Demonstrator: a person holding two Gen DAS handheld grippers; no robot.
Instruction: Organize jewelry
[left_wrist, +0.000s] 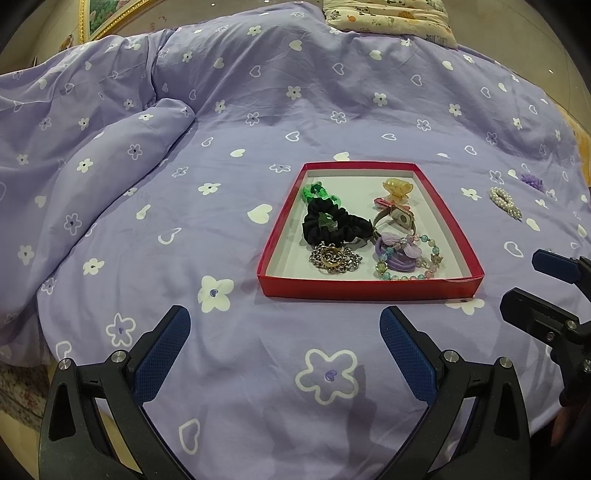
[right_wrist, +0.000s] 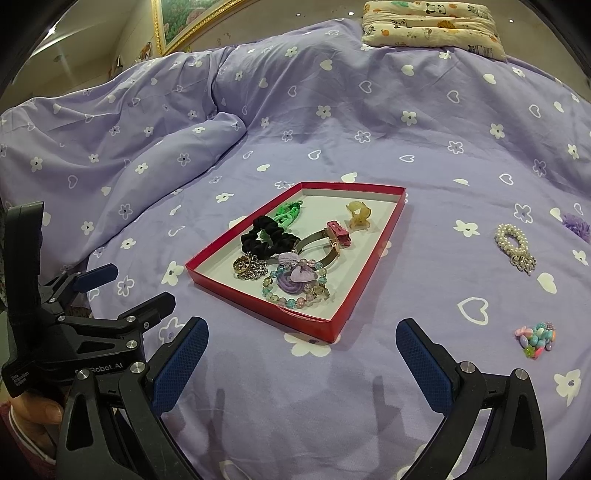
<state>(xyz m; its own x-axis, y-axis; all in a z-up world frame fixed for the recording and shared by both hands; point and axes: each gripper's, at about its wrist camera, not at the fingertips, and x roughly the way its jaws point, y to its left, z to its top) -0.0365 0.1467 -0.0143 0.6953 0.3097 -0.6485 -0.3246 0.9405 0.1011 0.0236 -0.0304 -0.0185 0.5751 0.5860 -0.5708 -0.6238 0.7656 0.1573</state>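
Note:
A red tray (left_wrist: 373, 289) (right_wrist: 343, 304) lies on the purple bedspread and holds several pieces: a black scrunchie (left_wrist: 332, 221) (right_wrist: 264, 236), a green chain (left_wrist: 314, 192), a silver chain (left_wrist: 334, 258), a bead bracelet (right_wrist: 295, 291), a yellow claw clip (left_wrist: 397, 188) and a watch (right_wrist: 332, 236). Outside the tray to the right lie a pearl bracelet (left_wrist: 504, 201) (right_wrist: 515, 245), a purple flower piece (left_wrist: 532, 181) (right_wrist: 576, 225) and a colourful bead cluster (right_wrist: 537, 338). My left gripper (left_wrist: 284, 332) (right_wrist: 127, 290) is open and empty before the tray. My right gripper (right_wrist: 301, 341) (left_wrist: 528, 278) is open and empty.
The purple flowered quilt (left_wrist: 92, 155) bunches in a fold at the left. A patterned pillow (right_wrist: 432, 26) lies at the far end of the bed. A gold-framed picture (right_wrist: 184, 22) hangs on the wall behind.

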